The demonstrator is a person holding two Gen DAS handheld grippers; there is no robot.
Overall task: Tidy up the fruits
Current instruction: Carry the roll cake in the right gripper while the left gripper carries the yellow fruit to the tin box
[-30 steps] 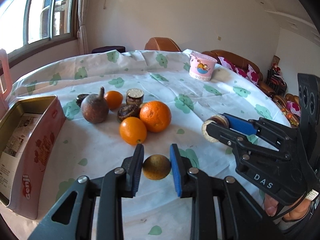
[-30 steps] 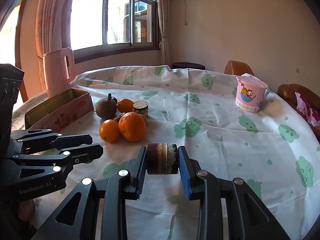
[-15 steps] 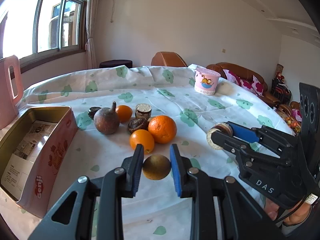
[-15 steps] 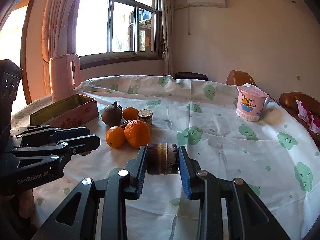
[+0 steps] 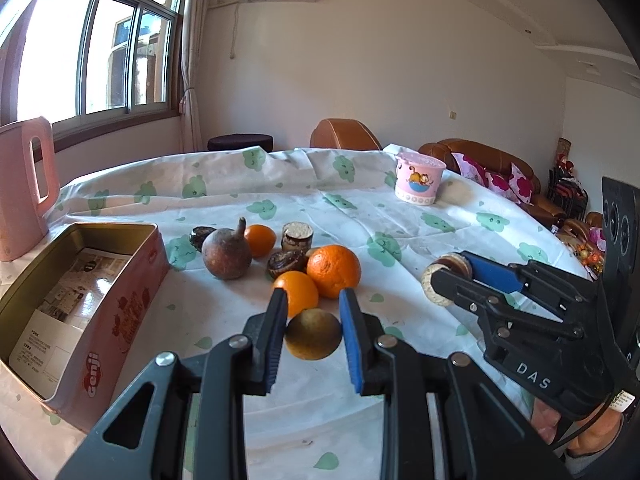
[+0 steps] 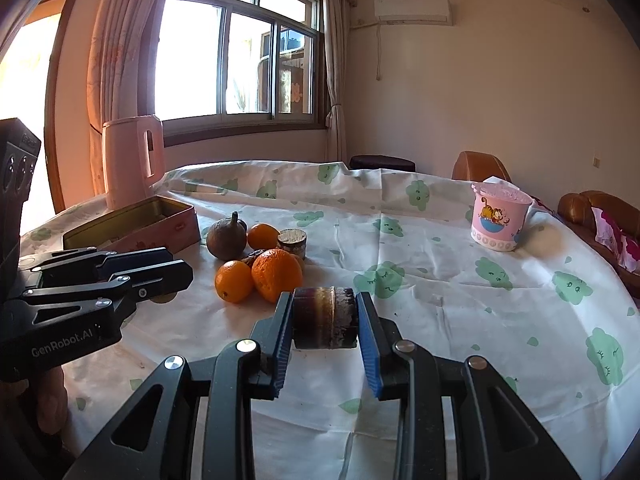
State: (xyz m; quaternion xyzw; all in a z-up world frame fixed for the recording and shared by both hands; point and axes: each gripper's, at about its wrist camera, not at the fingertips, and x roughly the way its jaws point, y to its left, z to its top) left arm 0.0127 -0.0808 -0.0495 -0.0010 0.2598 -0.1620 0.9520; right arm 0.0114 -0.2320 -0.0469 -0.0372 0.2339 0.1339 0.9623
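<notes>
My left gripper (image 5: 313, 330) is shut on a small round brownish-green fruit (image 5: 313, 340), held above the tablecloth. My right gripper (image 6: 324, 322) is shut on a dark brown cylindrical piece (image 6: 325, 322) with a pale cut end; it shows again in the left wrist view at the right (image 5: 446, 276). Beyond both lies a cluster: a large orange (image 5: 333, 266), a smaller orange (image 5: 298, 292), a third orange (image 5: 260, 239), a brown stemmed fruit (image 5: 227, 256), and dark cut pieces (image 5: 297, 235). The open pink tin (image 5: 120, 304) sits at the left.
A pink kettle (image 5: 22, 188) stands behind the tin at the far left. A pink cartoon cup (image 5: 419, 181) stands at the table's far right. Chairs and a sofa (image 5: 480, 160) lie beyond the round table, whose cloth (image 5: 280, 196) has green prints.
Both views have tilted upward, so the table and fruit cluster sit lower in frame and more wall and window show. Each gripper still holds its piece.
</notes>
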